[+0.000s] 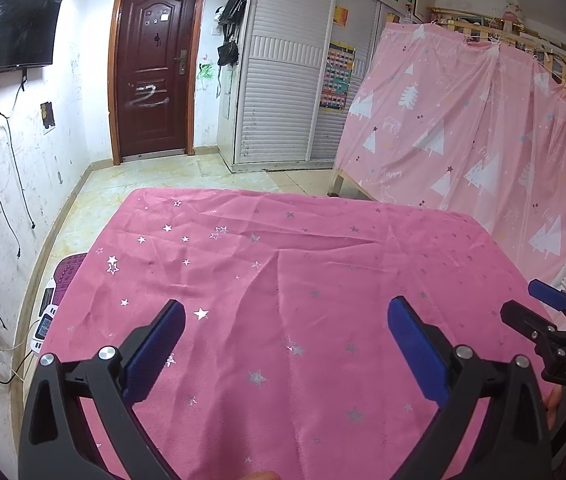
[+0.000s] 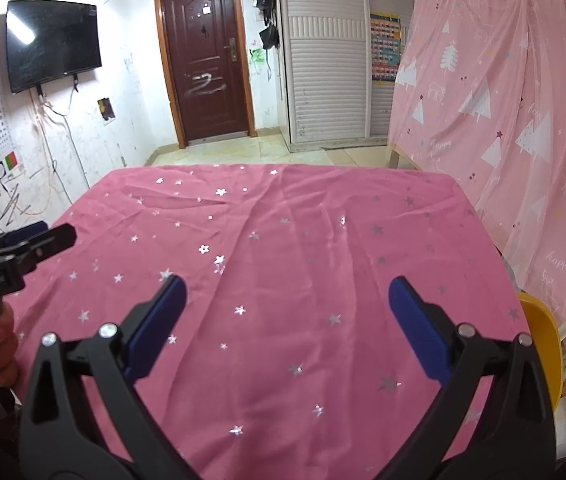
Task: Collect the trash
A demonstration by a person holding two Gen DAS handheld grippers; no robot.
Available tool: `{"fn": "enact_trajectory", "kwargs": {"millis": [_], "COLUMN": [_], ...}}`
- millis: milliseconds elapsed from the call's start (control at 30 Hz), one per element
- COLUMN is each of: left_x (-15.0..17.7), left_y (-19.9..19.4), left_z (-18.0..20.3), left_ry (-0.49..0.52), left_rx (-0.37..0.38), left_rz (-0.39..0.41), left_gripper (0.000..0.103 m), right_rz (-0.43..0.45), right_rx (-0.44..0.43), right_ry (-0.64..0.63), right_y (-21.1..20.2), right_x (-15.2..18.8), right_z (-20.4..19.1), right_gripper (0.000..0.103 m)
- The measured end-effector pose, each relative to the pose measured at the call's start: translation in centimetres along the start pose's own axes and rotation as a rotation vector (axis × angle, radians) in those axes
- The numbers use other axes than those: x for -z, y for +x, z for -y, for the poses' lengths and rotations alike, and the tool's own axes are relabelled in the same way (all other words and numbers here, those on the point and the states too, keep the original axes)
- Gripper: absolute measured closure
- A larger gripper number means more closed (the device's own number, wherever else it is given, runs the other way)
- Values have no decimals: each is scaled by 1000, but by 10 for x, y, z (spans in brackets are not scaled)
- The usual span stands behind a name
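Both tongs gaping, no trash in view.
Left tongs (image 1: 286, 312) and right tongs (image 2: 287, 290) hover empty over the pink-clothed desk (image 2: 283, 240) at frame centre; trash unseen, so handling and grip point unjudgeable.

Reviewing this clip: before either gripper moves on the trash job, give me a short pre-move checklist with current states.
1. Left gripper open and empty: ok.
2. Right gripper open and empty: ok.
3. Trash located on the pink star tablecloth: not ok, none visible in either view.
4. Bin or bag for the trash located: cannot tell; only a yellow object shows at the table's right edge.
5. Grippers apart from each other: ok.
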State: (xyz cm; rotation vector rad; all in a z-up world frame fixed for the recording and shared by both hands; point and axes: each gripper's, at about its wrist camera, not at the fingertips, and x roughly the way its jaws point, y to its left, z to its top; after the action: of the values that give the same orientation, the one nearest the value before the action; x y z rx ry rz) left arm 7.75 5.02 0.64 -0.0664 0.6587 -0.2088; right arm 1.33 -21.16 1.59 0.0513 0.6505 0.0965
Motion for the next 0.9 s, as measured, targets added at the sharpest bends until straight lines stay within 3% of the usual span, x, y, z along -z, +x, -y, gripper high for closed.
{"fn": "enact_trajectory", "kwargs": {"millis": [900], "left_x": [3], "left_y": [-1], "left_z": [5], "left_ry": [12], "left_rx": [2], "left_rz": [4], "left_gripper": [8], "right_rz": [-4], "right_rx": [0], "right_ry": [-4], "right_y": [1], "right_x": [2], "right_z": [-2], "right_gripper": [6]}}
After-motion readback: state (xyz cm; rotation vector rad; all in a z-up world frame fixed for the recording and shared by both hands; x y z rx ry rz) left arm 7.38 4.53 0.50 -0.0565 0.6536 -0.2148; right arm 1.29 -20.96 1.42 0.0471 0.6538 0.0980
